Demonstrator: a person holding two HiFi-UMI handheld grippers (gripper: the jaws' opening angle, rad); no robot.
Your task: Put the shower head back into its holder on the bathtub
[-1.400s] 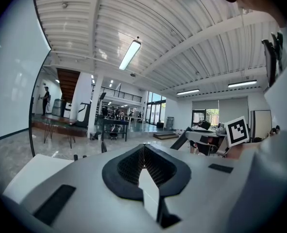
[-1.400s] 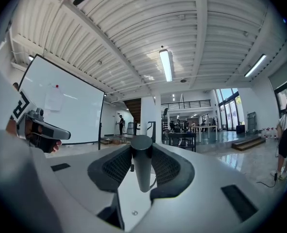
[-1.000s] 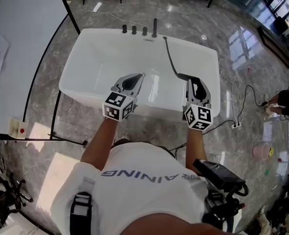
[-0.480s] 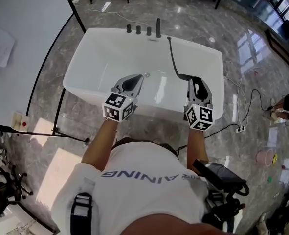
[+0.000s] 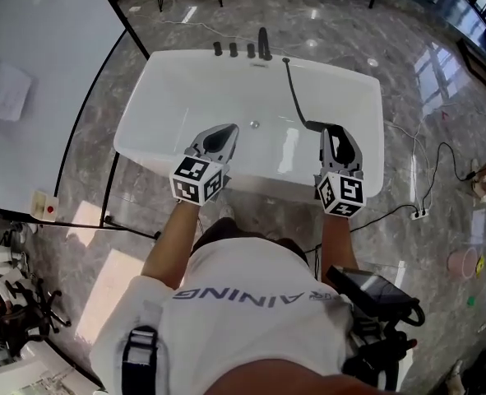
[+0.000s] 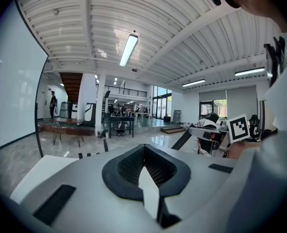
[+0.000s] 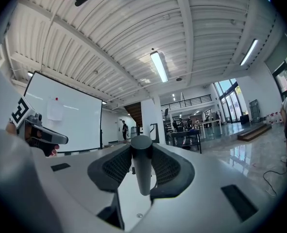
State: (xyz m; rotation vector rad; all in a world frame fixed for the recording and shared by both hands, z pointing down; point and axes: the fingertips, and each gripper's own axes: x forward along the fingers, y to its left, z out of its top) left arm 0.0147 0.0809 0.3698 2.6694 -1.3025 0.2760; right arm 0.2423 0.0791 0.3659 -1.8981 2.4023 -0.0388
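Observation:
A white bathtub [image 5: 372, 97] lies in front of me in the head view, with three small black knobs [image 5: 233, 49] and a taller black post [image 5: 263, 43] on its far rim. A black hose [image 5: 292, 89] runs from that rim across the basin to the shower head [image 5: 317, 127]. My right gripper [image 5: 331, 132] is shut on the shower head above the tub's near right side. In the right gripper view its dark round handle [image 7: 142, 169] stands between the pads. My left gripper [image 5: 229, 130] hovers over the tub's near middle, shut and empty [image 6: 144, 149].
A large whiteboard [image 5: 37, 72] on a black stand borders the tub's left side. On the marble floor to the right lie a power strip with cables [image 5: 419, 214] and a pink bucket [image 5: 460, 262]. Chair and table legs stand beyond the far rim.
Both grippers and my body have edged forward toward the tub, which now looks slightly larger. The shower head stays in the right gripper, and the left stays shut.

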